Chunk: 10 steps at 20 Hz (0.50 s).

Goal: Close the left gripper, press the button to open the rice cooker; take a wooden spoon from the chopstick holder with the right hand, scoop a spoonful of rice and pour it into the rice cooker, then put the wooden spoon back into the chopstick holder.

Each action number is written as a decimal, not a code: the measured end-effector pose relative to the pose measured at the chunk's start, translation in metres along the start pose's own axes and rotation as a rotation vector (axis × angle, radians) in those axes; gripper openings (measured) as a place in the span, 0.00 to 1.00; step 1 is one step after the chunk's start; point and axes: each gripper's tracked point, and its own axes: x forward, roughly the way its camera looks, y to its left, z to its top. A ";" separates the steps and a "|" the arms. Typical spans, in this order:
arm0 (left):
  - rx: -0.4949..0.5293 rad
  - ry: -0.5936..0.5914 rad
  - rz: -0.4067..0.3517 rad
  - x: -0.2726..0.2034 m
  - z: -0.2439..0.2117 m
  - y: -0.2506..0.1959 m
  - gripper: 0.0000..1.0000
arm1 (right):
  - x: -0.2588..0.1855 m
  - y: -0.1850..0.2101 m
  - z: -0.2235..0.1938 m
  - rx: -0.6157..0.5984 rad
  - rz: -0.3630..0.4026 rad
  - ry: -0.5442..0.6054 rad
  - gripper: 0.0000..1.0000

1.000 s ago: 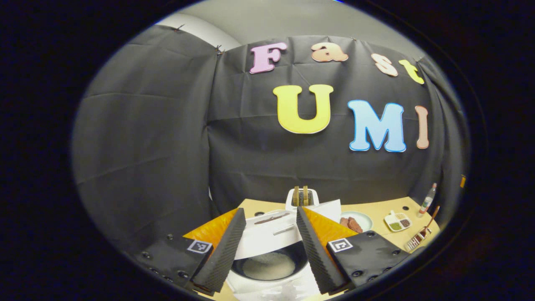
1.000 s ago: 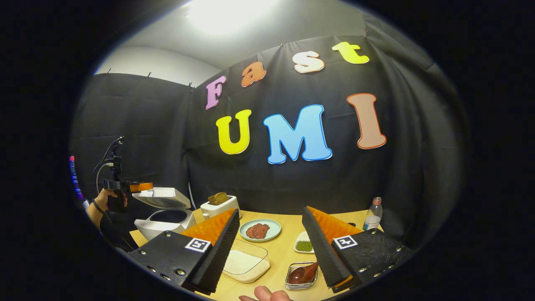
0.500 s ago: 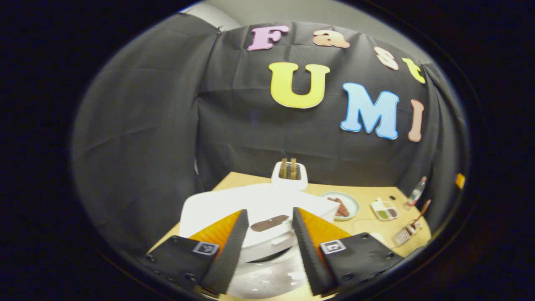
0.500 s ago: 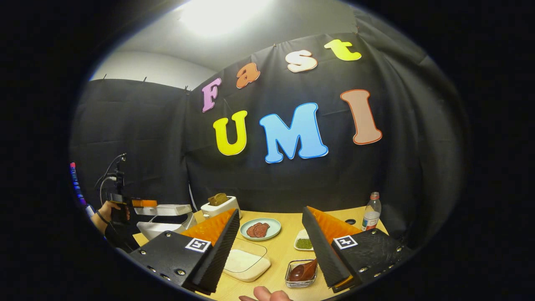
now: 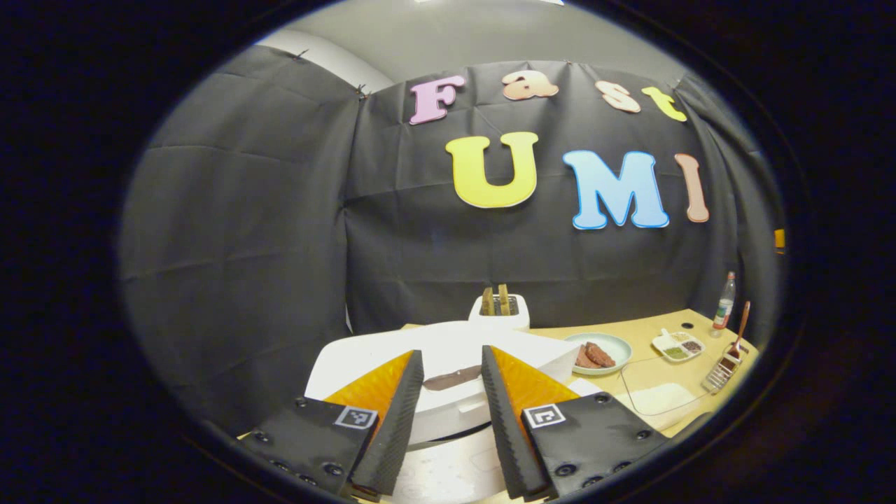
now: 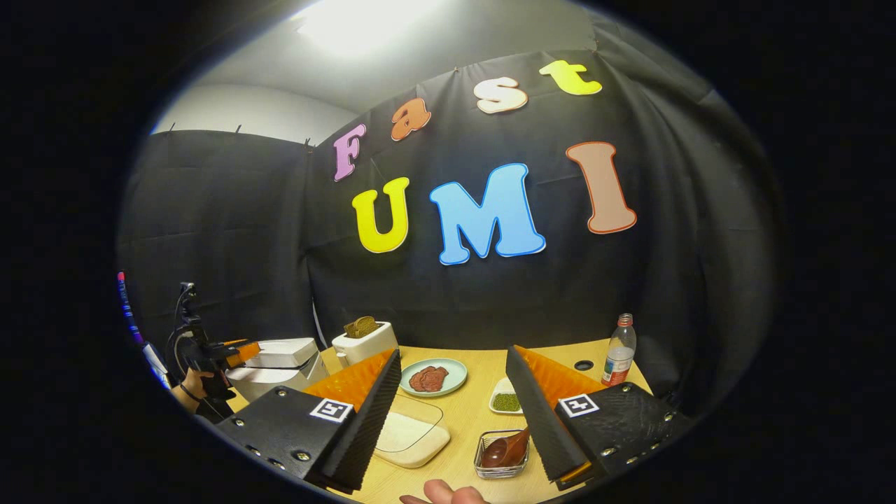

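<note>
Two claws are in play, and both have their fingers spread apart with nothing pinched between them.

The left claw hangs just over the white rice cooker. The cooker sits right under its fingers and a bit ahead of them. The lid looks to be down flat. A dark strip on the lid shows in the gap between the fingers. I cannot tell if that strip is the button. Seen from the right claw's view, the cooker is far off to that claw's left, and the left claw touches or nearly touches its lid.

The right claw is held up above the table. Just below its right finger sits the wire chopstick holder, and the wooden spoon lies in it. Just below its left finger is a clear box of rice. Farther ahead of this claw are a plate of meat, a white toaster and a bottle.

How far along is the job? I think either nothing much is done or it is all done. The lid is shut and the spoon is in its holder, so both fit. I cannot see inside the cooker to check for rice. If it is the start, the left claw must press its fingers together and push the button. Then the right claw takes the spoon, scoops, pours, and puts it back.
</note>
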 end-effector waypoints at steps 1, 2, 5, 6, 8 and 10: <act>0.003 0.000 -0.004 -0.002 -0.007 0.000 0.64 | 0.001 0.001 -0.001 -0.001 0.002 0.004 0.92; 0.006 0.000 0.000 -0.002 -0.015 0.003 0.65 | 0.000 0.000 -0.003 -0.003 0.003 0.007 0.92; 0.007 -0.018 -0.006 -0.006 -0.027 0.006 0.68 | 0.001 -0.002 -0.006 -0.001 -0.002 0.014 0.92; 0.021 -0.032 0.007 -0.010 -0.027 0.010 0.58 | 0.002 -0.003 -0.007 0.002 -0.004 0.016 0.92; 0.039 -0.091 0.052 -0.017 -0.017 0.021 0.80 | 0.002 -0.004 -0.008 0.006 -0.007 0.020 0.92; 0.015 -0.098 0.048 -0.016 -0.016 0.024 0.79 | 0.003 -0.004 -0.011 0.011 -0.006 0.024 0.92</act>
